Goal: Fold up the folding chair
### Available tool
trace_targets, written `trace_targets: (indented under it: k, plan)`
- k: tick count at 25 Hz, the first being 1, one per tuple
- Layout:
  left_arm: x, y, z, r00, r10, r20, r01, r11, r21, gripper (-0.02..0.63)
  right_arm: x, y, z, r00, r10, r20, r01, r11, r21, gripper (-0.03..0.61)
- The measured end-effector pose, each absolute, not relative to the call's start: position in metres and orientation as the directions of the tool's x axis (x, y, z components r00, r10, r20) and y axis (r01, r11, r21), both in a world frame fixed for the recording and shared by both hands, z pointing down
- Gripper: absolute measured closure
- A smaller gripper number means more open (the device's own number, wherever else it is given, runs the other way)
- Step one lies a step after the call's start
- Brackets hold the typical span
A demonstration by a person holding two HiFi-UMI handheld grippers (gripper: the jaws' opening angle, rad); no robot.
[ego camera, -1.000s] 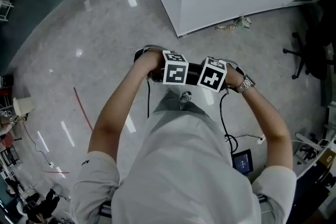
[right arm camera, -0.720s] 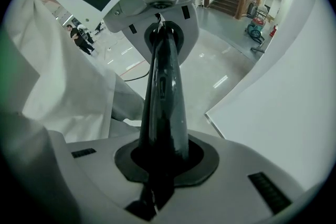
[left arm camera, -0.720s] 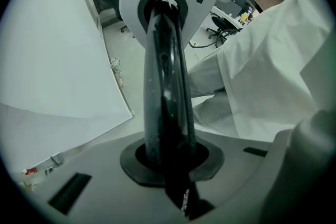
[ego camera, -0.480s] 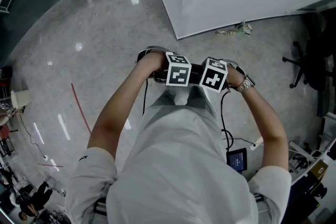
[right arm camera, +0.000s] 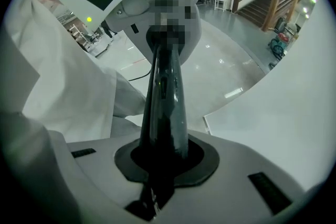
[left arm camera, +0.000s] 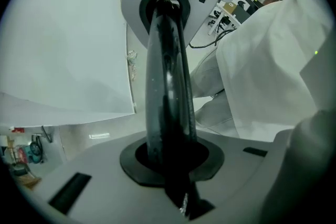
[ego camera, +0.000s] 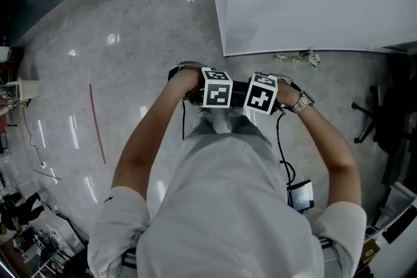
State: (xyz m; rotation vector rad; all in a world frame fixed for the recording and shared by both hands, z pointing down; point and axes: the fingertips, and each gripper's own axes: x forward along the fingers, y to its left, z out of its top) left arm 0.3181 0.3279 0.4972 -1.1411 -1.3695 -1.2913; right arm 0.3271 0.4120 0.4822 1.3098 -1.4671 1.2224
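Both clenched on nothing: left hand-held gripper (left arm camera: 167,8), then right hand-held gripper (right arm camera: 167,60), held side by side above the floor (ego camera: 130,42). No folding chair visible anywhere. Apparently still pre-grasp; next: find chair, open jaws, grip its frame.

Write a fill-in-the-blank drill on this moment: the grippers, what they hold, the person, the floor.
1. The left gripper and the right gripper are shut on the same dark bar, one at each ____.
2. The watch sits on the person's ____ wrist.
3. The red line on the floor lies on the person's ____ side.
4. The colour of the person's shirt is ____.

Missing words: end; right; left; white.
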Motion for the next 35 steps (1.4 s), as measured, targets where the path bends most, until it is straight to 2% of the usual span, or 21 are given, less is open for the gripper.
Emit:
trace_targets:
  k: [12,17,22,25,28,29,31,35]
  plan:
    - [0.346,0.342,0.501,-0.133,0.071,0.989,0.977,-0.159,0.143,0.558,0.371,0.423,0.485,-0.166,-0.174,0.971,-0.974,0.184,-0.133,0.526]
    - [0.368,0.338,0.505,-0.149,0.078,0.986,0.968,-0.192,0.162,0.558,0.395,0.418,0.488,-0.18,-0.174,0.968,-0.969,0.198,-0.145,0.526]
    - [0.399,0.349,0.509,-0.134,0.142,0.981,0.962,-0.219,0.163,0.558,0.426,0.429,0.497,-0.19,-0.148,0.971,-0.97,0.184,-0.162,0.522]
    - [0.413,0.359,0.513,-0.113,0.152,0.982,0.971,-0.194,0.141,0.558,0.443,0.44,0.498,-0.186,-0.186,0.965,-0.978,0.131,-0.163,0.482]
    - [0.43,0.357,0.516,-0.081,0.188,0.979,0.975,-0.19,0.117,0.558,0.461,0.441,0.499,-0.172,-0.198,0.965,-0.982,0.109,-0.153,0.479]
    - [0.434,0.356,0.516,-0.073,0.2,0.977,0.976,-0.186,0.111,0.558,0.467,0.443,0.5,-0.174,-0.188,0.967,-0.983,0.092,-0.159,0.463]
    - [0.438,0.353,0.516,-0.08,0.206,0.975,0.973,-0.194,0.121,0.558,0.477,0.447,0.5,-0.176,-0.18,0.968,-0.984,0.052,-0.17,0.392]
    - [0.458,0.351,0.518,-0.064,0.205,0.977,0.965,-0.236,0.113,0.544,0.502,0.449,0.493,-0.128,-0.221,0.967,-0.992,0.019,-0.127,0.365]
